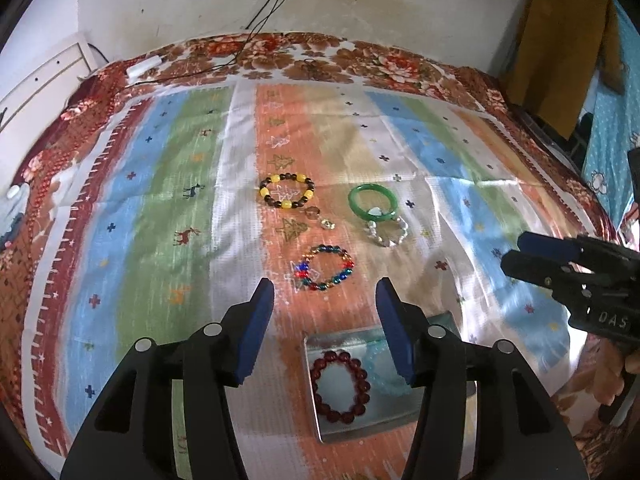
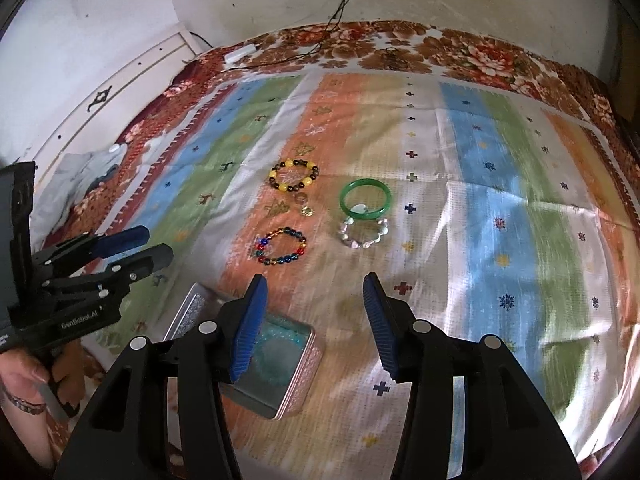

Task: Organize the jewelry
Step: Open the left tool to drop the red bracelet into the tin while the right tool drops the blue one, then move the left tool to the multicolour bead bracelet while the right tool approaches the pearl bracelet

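A metal tin (image 1: 320,420) (image 2: 296,392) sits on the striped cloth. It holds a dark red bead bracelet (image 1: 340,384) and a pale blue bracelet (image 2: 276,356). Beyond it lie a multicoloured bead bracelet (image 1: 326,268) (image 2: 280,247), a yellow-and-brown bead bracelet (image 1: 286,192) (image 2: 294,176), a green bangle (image 1: 373,204) (image 2: 365,200), a clear crystal bracelet (image 1: 387,232) (image 2: 365,234) and two small rings (image 1: 320,218) (image 2: 304,205). My left gripper (image 1: 325,330) (image 2: 156,246) is open and empty above the tin. My right gripper (image 2: 314,328) (image 1: 514,250) is open and empty beside the tin.
The striped cloth (image 1: 160,200) covers a bed with a floral blanket (image 1: 360,60). Black cables (image 1: 260,20) and a white adapter (image 1: 142,67) lie at the far edge by the wall. A white cabinet (image 1: 36,84) stands at the left, a brown cloth (image 1: 560,48) hangs at right.
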